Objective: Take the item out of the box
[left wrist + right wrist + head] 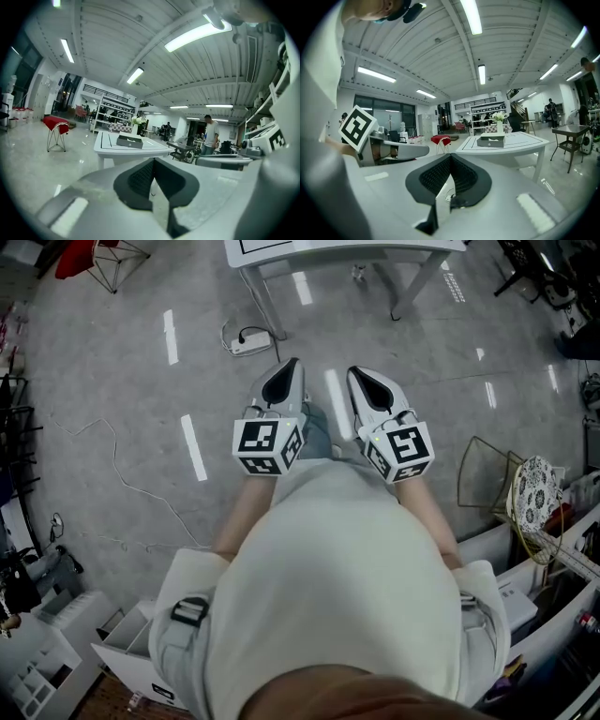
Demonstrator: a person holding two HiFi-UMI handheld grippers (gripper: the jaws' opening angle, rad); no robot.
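Both grippers sit close in front of the person's body, side by side and aimed ahead, just a touch below level. The left gripper [291,367] has its jaws pressed together at the tips with nothing between them, and the right gripper [356,372] is just the same: closed and empty.

The box [130,141] is well apart from both, a low grey tray-like thing lying flat on the white tabletop [105,144] across a stretch of shiny floor [112,399]. What lies inside it is too small to make out from here. A vase of flowers [500,123] seems to stand just behind the box.

So the step in hand looks like the approach, with no reaching yet. To do it well, walk up square to the tabletop's near edge, and mind the power strip [251,341] and its cable on the floor by the table leg. Open the jaws before they get to the box rim, not over it. Come in from above so the walls don't get knocked, and perhaps hold the box with one gripper while the other lifts. Keep clear of the vase, which would probably tip at a nudge.
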